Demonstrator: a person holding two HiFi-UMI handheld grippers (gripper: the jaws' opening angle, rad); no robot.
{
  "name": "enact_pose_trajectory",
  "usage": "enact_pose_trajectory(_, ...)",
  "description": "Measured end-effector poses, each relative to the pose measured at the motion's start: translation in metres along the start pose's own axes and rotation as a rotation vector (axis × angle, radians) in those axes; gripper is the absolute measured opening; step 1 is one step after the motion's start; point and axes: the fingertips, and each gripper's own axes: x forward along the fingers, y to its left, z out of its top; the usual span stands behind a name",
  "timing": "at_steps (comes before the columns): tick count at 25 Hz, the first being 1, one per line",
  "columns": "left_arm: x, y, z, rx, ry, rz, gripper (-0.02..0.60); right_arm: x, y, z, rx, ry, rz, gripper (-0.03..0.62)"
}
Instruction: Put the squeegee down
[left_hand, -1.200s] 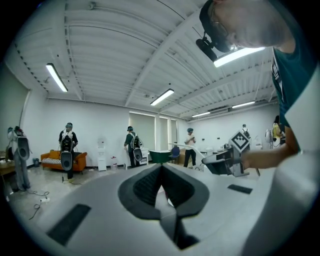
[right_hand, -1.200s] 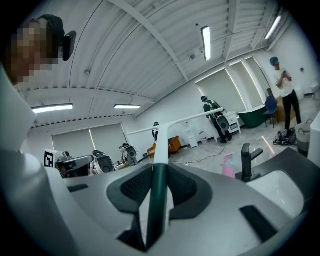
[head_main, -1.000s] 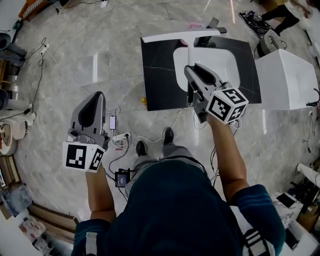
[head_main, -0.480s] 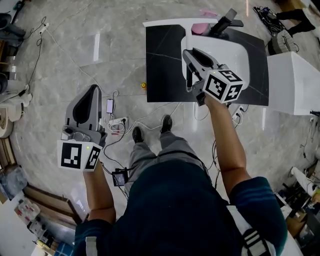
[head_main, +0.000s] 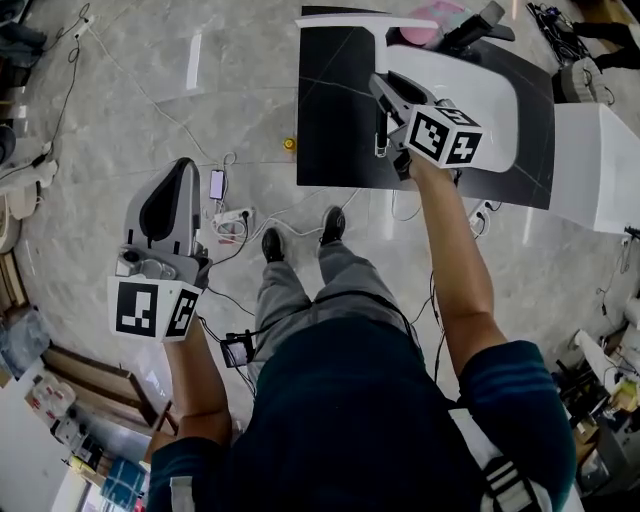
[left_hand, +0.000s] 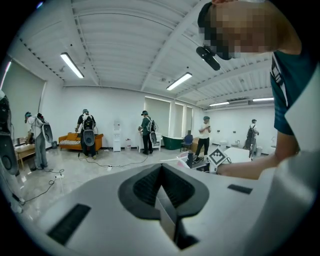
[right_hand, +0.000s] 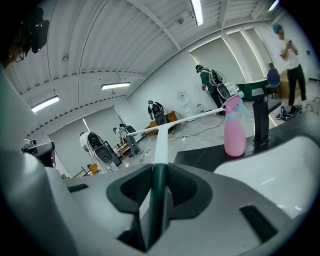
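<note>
The squeegee (head_main: 350, 19) has a white blade bar, a white shaft and a dark green handle (right_hand: 159, 192). My right gripper (head_main: 383, 86) is shut on that handle, and the blade (right_hand: 175, 121) stands crosswise beyond the jaws. It hangs over the black countertop (head_main: 335, 110), next to the white sink basin (head_main: 495, 100). My left gripper (head_main: 185, 166) is held low at the left over the floor. In the left gripper view its jaws (left_hand: 161, 170) meet with nothing between them.
A pink spray bottle (right_hand: 235, 131) and a black faucet (right_hand: 258, 117) stand at the sink's far side. A white cabinet (head_main: 600, 170) adjoins the counter on the right. Cables and a power strip (head_main: 230, 224) lie on the marble floor by the person's shoes. Several people stand far off.
My right gripper has carried the squeegee forward and down, from in front of the counter to over it by the basin. The left gripper has sunk a little.
</note>
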Motion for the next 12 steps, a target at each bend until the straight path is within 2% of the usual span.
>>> enact_pose_trajectory(12,0.005,0.001,-0.023,-0.029,0.048,0.007,0.005,0.040,-0.035,-0.045,0.037,0.098,-0.038,0.095)
